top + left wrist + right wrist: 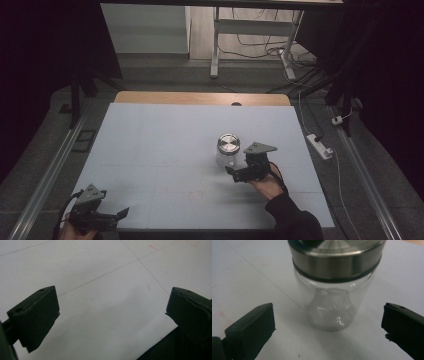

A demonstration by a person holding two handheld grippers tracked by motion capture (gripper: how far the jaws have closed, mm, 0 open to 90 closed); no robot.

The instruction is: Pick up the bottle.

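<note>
Right gripper view has the glass jar point(332, 302) with its steel lid point(337, 260) standing between spread jaws, untouched; the approach looks finished, so next comes easing forward and closing on the glass; left gripper point(95, 214) idles near the tabletop point(165, 145) edge, jaws spread.

Beyond the pale table point(150, 150), grey floor point(165, 70), white desk legs point(216, 45), tangled cables point(260, 47).

- A pale blue-white mat point(165, 150) covers the table, ruled with faint lines.
- A strip of wooden tabletop point(200, 98) shows at the far edge.
- A white power strip point(320, 146) lies on the floor, right.
- White desk legs point(215, 45) stand far back among loose cables point(260, 47).
</note>
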